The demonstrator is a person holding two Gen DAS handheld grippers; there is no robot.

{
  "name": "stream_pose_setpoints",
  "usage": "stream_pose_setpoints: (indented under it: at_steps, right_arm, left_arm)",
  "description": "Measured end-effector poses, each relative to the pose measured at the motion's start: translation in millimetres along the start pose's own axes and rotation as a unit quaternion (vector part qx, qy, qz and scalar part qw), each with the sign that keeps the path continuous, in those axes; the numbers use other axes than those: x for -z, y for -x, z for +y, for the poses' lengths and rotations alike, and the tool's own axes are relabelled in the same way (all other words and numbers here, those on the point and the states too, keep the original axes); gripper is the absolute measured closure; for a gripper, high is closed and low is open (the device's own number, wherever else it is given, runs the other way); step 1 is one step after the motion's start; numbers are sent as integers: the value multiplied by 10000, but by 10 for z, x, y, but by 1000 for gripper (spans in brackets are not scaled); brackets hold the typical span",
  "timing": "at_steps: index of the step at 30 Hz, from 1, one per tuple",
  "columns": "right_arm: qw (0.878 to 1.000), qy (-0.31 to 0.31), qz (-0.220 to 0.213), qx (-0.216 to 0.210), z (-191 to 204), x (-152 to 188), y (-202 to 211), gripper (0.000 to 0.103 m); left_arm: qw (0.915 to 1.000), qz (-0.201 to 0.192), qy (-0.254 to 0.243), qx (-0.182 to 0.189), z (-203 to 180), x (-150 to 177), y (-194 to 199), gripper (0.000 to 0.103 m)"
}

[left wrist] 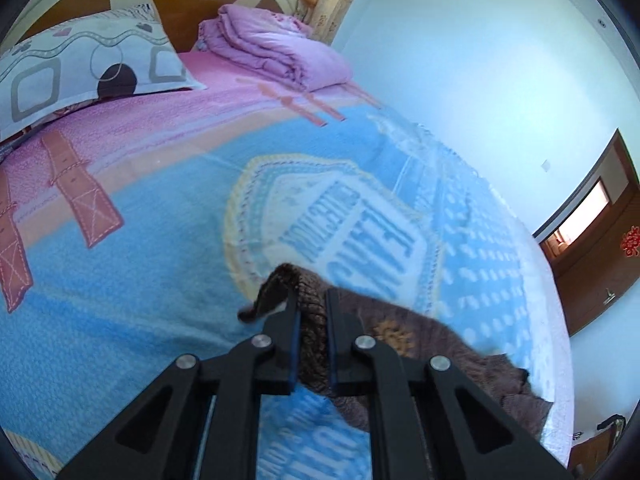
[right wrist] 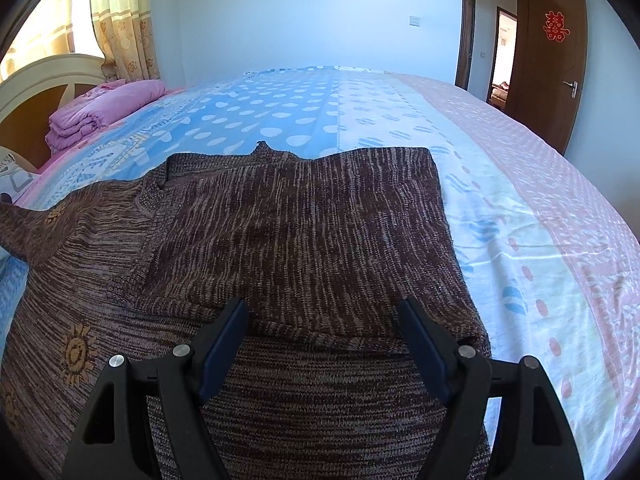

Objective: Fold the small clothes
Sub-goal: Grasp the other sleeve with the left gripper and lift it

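A small brown knit sweater (right wrist: 288, 232) lies on the bed, its right side folded over onto the body, with yellow sun patterns on the left part. My right gripper (right wrist: 322, 312) is open and empty, hovering just above the sweater's near part. In the left wrist view my left gripper (left wrist: 311, 300) is shut on a ribbed edge of the sweater (left wrist: 308, 312), lifted above the bed; the rest of the garment trails off to the right.
The bed has a blue, white and pink sheet (left wrist: 140, 260). A patterned pillow (left wrist: 80, 68) and a folded purple quilt (left wrist: 276, 48) lie by the headboard. A brown door (right wrist: 556, 60) stands beyond the bed's far right corner.
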State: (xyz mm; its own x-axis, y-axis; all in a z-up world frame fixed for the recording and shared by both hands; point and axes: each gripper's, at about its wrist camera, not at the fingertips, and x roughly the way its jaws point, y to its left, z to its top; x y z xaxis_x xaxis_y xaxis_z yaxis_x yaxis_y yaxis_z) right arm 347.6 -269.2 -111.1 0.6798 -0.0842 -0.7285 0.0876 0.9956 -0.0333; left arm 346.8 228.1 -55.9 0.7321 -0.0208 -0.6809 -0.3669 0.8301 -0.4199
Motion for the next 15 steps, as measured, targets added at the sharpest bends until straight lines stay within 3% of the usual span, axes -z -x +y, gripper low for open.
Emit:
stream_pose_setpoints:
  at_steps: [15]
  right_arm:
    - [9999,-75,-73,-31,-52,9,35,25]
  left_arm:
    - [9946,48,-540,886,-1008,130,263,92]
